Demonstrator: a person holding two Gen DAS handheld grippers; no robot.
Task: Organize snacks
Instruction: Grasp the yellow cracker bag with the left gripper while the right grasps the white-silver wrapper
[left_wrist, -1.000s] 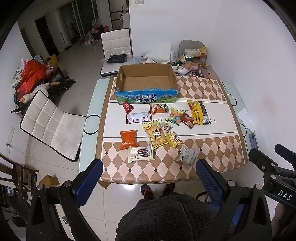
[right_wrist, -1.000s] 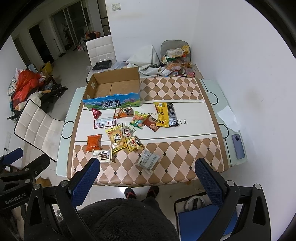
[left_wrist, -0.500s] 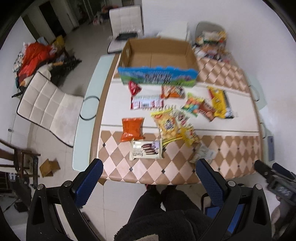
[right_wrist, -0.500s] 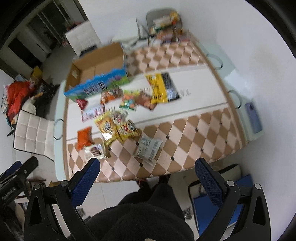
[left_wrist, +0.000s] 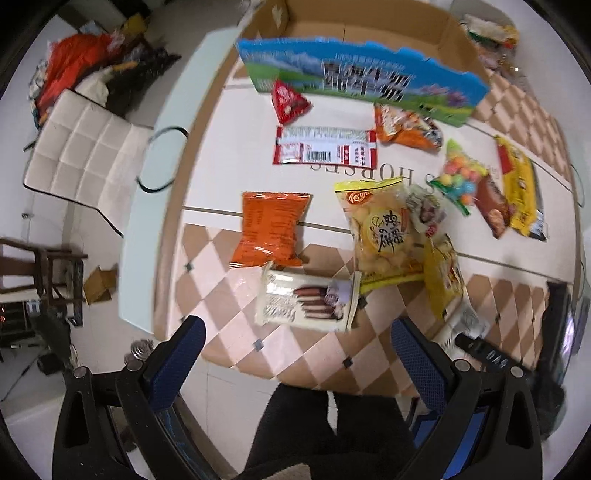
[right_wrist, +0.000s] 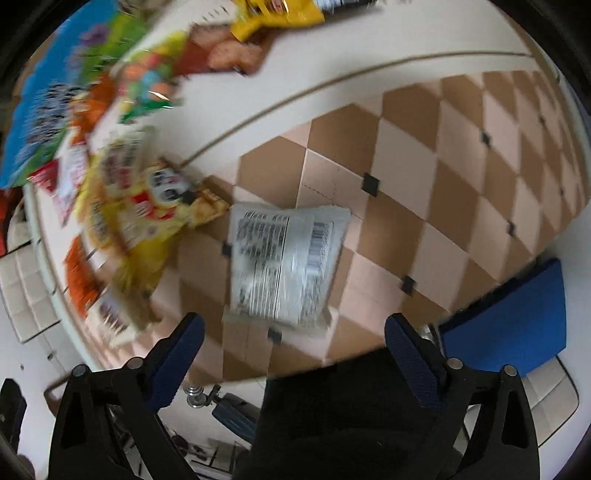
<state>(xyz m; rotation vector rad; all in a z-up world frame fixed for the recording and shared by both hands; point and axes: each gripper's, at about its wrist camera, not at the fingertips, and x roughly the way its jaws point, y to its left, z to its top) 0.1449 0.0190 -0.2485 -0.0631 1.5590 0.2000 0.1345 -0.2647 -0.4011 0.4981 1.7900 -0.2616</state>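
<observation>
Since the earlier frames both grippers have dropped from well above the table to just over its near edge, so the snacks fill much more of each view; the snacks themselves lie where they did.

Left gripper (left_wrist: 297, 354): jaws spread wide, nothing between them. Hangs over the near checkered strip of the table (left_wrist: 221, 280), pointing down. The white wafer pack (left_wrist: 308, 301) lies flat just beyond the fingertips, its far edge touching the orange bag (left_wrist: 271, 229). Yellow cracker bag (left_wrist: 384, 236) to the right, overlapping a smaller yellow packet (left_wrist: 443, 280).

Right gripper (right_wrist: 293, 334): jaws wide but closing, pads not touching anything. The silver packet (right_wrist: 286, 266) lies label-up on the checkered cloth directly ahead of the fingertips, its near edge roughly level with them. Frame is motion-blurred.

The cardboard box (left_wrist: 369, 48) stands at the far side of the table, open; what shows of its interior is bare. Red packet (left_wrist: 290, 101), red-and-white wrapper (left_wrist: 325, 149) and candy bag (left_wrist: 458, 181) lie on the white centre strip in front of it.
</observation>
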